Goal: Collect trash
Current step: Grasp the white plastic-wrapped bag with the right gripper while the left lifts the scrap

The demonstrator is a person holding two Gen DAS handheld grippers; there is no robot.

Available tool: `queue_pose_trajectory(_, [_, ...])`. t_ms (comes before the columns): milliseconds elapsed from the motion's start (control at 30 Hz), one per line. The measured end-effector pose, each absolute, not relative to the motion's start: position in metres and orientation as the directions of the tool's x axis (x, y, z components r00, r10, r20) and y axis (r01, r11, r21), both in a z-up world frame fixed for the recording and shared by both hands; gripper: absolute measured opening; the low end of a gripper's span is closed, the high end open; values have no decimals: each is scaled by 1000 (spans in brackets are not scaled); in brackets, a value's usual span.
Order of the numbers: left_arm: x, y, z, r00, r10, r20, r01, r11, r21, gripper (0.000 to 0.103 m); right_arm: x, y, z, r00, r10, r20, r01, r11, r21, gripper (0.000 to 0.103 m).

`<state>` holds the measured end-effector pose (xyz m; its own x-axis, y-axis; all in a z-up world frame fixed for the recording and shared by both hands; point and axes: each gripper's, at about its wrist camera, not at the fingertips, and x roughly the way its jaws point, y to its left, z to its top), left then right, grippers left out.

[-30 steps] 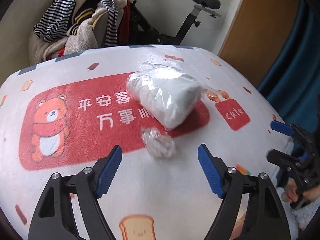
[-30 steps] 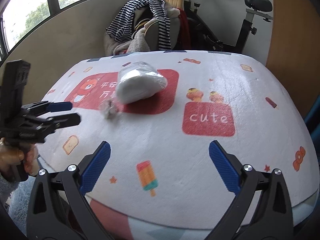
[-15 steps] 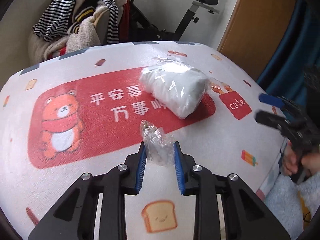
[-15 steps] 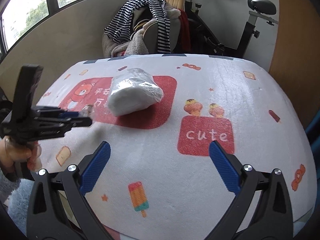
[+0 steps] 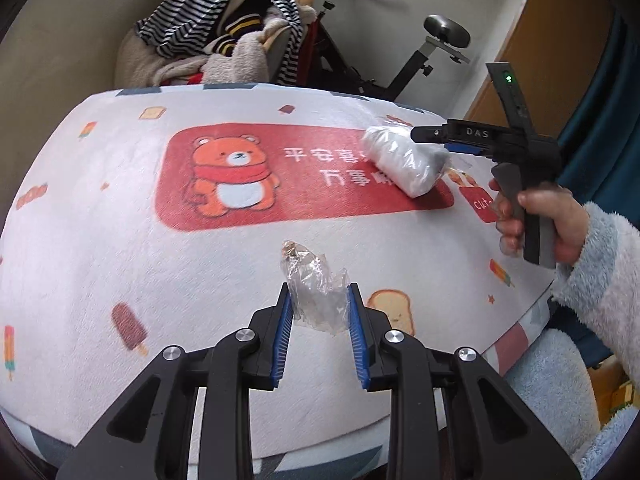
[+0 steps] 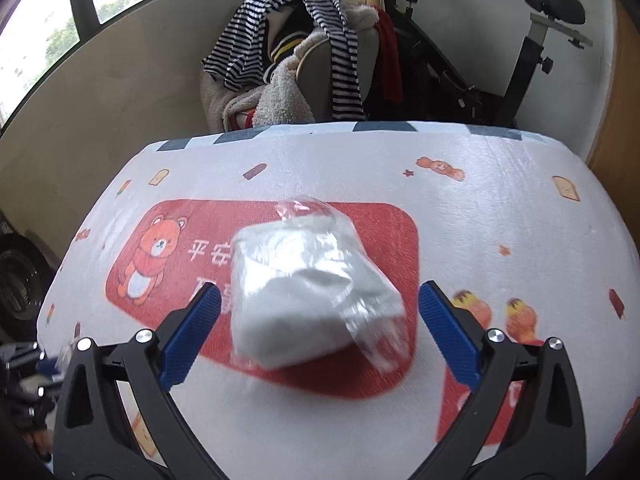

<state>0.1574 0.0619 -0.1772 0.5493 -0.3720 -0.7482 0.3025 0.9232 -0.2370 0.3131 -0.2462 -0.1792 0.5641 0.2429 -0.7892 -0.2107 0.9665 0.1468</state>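
Observation:
My left gripper (image 5: 318,308) is shut on a crumpled clear plastic wrapper (image 5: 314,280) and holds it above the near part of the cartoon-print table cover (image 5: 120,260). A white bundle in clear plastic (image 6: 308,292) lies on the red bear panel; it also shows in the left wrist view (image 5: 404,160). My right gripper (image 6: 320,320) is open, its blue pads on either side of the bundle, not touching it. In the left wrist view the right gripper (image 5: 424,136) reaches over the bundle's far end.
A chair piled with striped and fleece clothes (image 6: 296,52) stands behind the table. An exercise bike (image 6: 532,52) is at the back right. A wooden door (image 5: 560,40) and a blue curtain (image 5: 600,128) are to the right.
My left gripper has lifted and pulled back with the wrapper held in it. My right gripper has moved forward and left until its open pads flank the white bundle.

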Motion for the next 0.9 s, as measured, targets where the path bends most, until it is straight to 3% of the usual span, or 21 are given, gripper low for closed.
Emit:
queue_pose_trajectory(167, [149, 74, -174, 569, -386, -726, 282, 921, -269, 26, 332, -248, -195, 443, 295, -847, -230, 950, 211, 97])
queue_pose_trajectory(333, [137, 69, -167, 577, -407, -708, 307, 911, -274, 26, 301, -246, -184, 467, 280, -838, -333, 934, 127, 67])
queue_pose_trajectory(433, [127, 60, -163, 576, -420, -701, 334, 904, -267, 26, 275, -246, -178, 500, 277, -820, -366, 926, 90, 60])
queue_pose_trajectory(900, [47, 33, -150, 526, -518, -675, 451, 842, -296, 26, 139, -277, -164, 532, 456, -713, -458, 863, 211, 59])
